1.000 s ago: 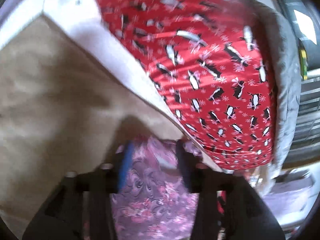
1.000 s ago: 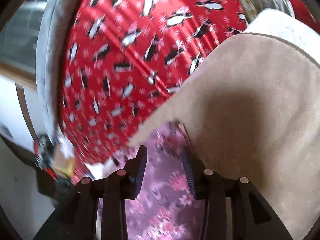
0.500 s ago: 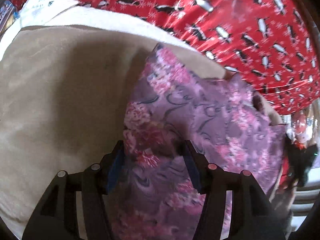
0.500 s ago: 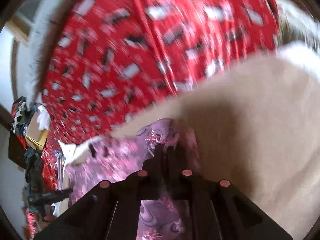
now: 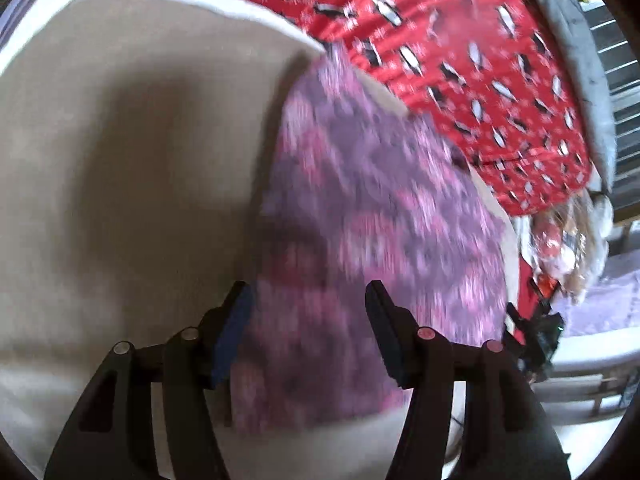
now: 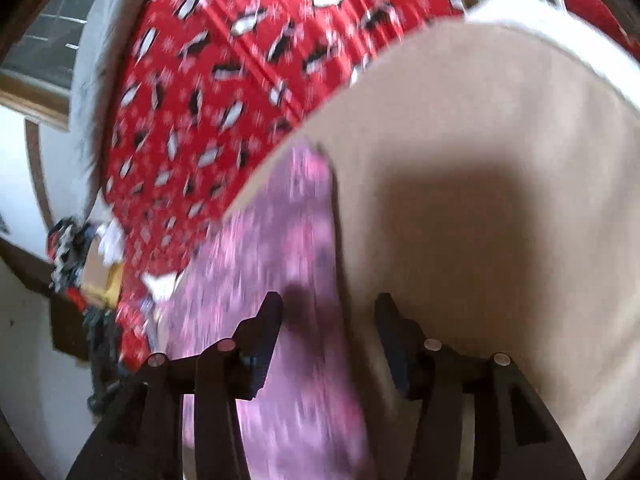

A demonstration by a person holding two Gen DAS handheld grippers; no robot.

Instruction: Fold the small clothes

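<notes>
A: Item one, the purple floral garment (image 5: 372,216). Where do we log it?

B: Lying flat on the beige blanket (image 5: 132,152), a long strip. In the left wrist view it runs from under the fingers up and away toward the blanket's far edge. We log its long axis as roughly in line with both grippers.

A: Left gripper (image 5: 308,320)?

B: Fingers apart, pads clear of the cloth. The garment's near end lies beneath and between them; its left edge runs just inside the blue-padded finger (image 5: 232,332). Nothing is clamped.

A: Right gripper (image 6: 328,320)?

B: Jaws have just been opening and stand apart, nothing pinched. The garment's right-hand edge passes between its fingers: cloth under the left finger, bare blanket under the right one.

A: So which hand do we put nearer?

B: Both sit over the near end, the left over the cloth and the right over one long edge. We judge that a next fold would carry that near end away along the long axis, or one long edge across it. The pictures are blurred, so we cannot tell creases or layers.

A: Surface?

B: Beige blanket, soft, over a red penguin-print cover (image 6: 224,92) with a grey border.

A: Room?

B: Assorted clutter (image 5: 560,248) past the bed's edge, a pale wall (image 6: 24,336), and a window (image 6: 48,40) at upper left of the right wrist view.
</notes>
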